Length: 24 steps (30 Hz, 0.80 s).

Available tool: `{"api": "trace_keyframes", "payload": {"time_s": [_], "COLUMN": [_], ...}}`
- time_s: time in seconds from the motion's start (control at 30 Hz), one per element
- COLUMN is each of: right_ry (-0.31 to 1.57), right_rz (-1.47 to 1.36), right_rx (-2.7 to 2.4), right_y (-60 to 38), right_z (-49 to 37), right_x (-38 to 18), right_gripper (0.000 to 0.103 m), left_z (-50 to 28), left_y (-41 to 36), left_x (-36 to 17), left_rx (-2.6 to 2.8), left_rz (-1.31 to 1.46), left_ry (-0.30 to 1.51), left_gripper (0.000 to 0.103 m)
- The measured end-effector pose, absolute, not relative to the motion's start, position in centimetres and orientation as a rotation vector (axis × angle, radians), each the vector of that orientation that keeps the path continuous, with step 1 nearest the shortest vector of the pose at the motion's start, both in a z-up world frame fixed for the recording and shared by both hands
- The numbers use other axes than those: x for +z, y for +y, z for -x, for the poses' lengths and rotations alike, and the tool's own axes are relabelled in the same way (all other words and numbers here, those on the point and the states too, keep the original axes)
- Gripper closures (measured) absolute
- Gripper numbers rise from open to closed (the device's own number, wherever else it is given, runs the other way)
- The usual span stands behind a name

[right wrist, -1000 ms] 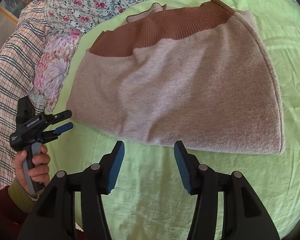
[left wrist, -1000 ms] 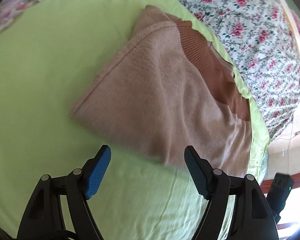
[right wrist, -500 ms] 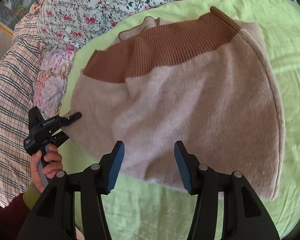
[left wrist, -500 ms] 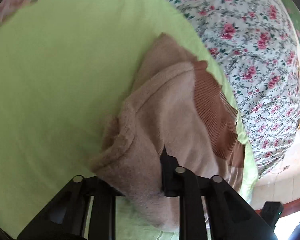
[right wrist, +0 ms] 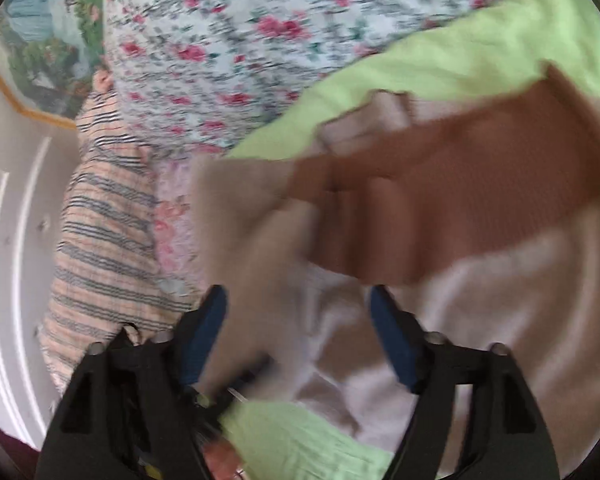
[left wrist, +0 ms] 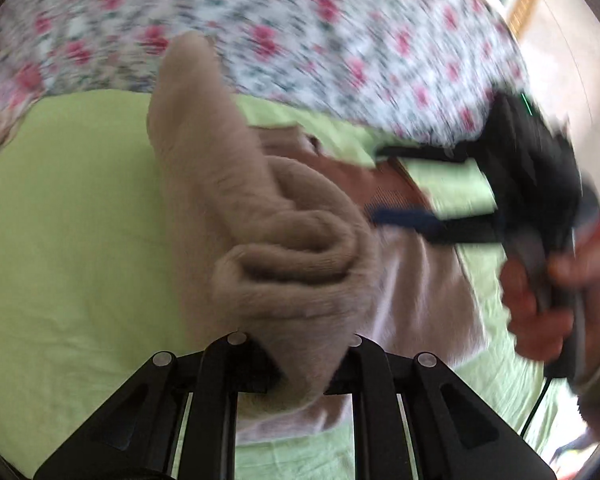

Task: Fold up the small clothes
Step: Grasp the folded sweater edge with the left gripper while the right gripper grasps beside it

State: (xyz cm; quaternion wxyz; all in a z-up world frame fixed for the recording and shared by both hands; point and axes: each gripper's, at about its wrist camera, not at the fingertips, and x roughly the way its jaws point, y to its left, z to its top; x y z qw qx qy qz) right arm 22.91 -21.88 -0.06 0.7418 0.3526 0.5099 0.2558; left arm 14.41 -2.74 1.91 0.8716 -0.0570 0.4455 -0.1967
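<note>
A beige fuzzy sweater (left wrist: 284, 264) with a brown ribbed band (right wrist: 480, 196) lies on the green sheet (left wrist: 72, 240). My left gripper (left wrist: 300, 376) is shut on a bunched edge of the sweater and holds it lifted, folded over itself. My right gripper (right wrist: 300, 344) is open, its blue pads either side of sweater cloth near the lifted corner. In the left wrist view the right gripper (left wrist: 412, 184) shows open at the right, held by a hand, jaws around the sweater's brown band. Both views are blurred.
A floral quilt (left wrist: 300, 32) lies beyond the green sheet. A striped plaid cloth (right wrist: 108, 248) is at the left of the right wrist view, beside a white door (right wrist: 8, 260).
My left gripper closed on the sweater's edge and lifted it, swinging toward the right gripper. My right gripper moved forward onto the sweater, still open.
</note>
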Motion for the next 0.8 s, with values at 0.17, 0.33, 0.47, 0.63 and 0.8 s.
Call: {"api": "trace_keyframes", "payload": {"time_s": [0.17,0.33,0.47,0.63,0.8], "right_ry": [1.208,1.149,1.026,1.036,1.086], "right_rz": [-0.767,-0.710,-0.555,-0.429,-0.348], "right_rx": [0.582,0.529,0.528,0.408,0.306], "right_y": [-18.7,-18.5,-20.9,-26.6,-31.2], "right_z": [-25.8,-26.5,-24.1,-21.5,-20.2], "right_x": [-3.4,-2.2,2.3,1.9,-1.1], "right_gripper": [0.016,0.085,0.089,0.089,0.089], "left_z": [-14.4,-14.5,-14.8,-14.6,-15.8], "left_y": [-4.6,-4.6,-6.0,-11.2,-15.7], "left_x": [0.6,0.8,2.1,0.9,-2.5], "left_rx": [-0.450,-0.444,-0.510,-0.609,-0.637], "left_rz": [0.099,0.087,0.104,0.116,0.165], "left_ry": [0.966,0.975,0.961,1.011,1.110], "left_gripper": [0.090,0.090,0.090,0.089,0.089]}}
